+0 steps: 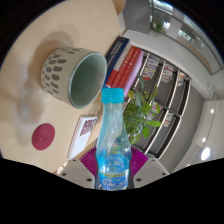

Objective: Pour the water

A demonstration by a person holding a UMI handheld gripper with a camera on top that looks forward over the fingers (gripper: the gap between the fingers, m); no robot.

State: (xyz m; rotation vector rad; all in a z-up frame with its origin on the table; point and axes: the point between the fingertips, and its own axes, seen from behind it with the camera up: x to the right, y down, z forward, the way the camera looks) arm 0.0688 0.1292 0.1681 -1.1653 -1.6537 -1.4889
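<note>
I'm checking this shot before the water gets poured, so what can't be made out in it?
- Bottle: its base is hidden low between the fingers, gripper view.
- Gripper: fingertips cut off by the lower edge, so the grip is unclear.
- Cup: its inside is turned away, contents unseen.
- Card: print too small to read.
- Pink disc: too blurred to identify.

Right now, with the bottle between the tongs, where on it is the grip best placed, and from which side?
Grip the bottle at its lower body, where the tongs sit, approaching side-on with one pad on each flank. It stands upright and narrows towards the blue cap, so the wider body probably holds better for tipping towards the mug.
</note>
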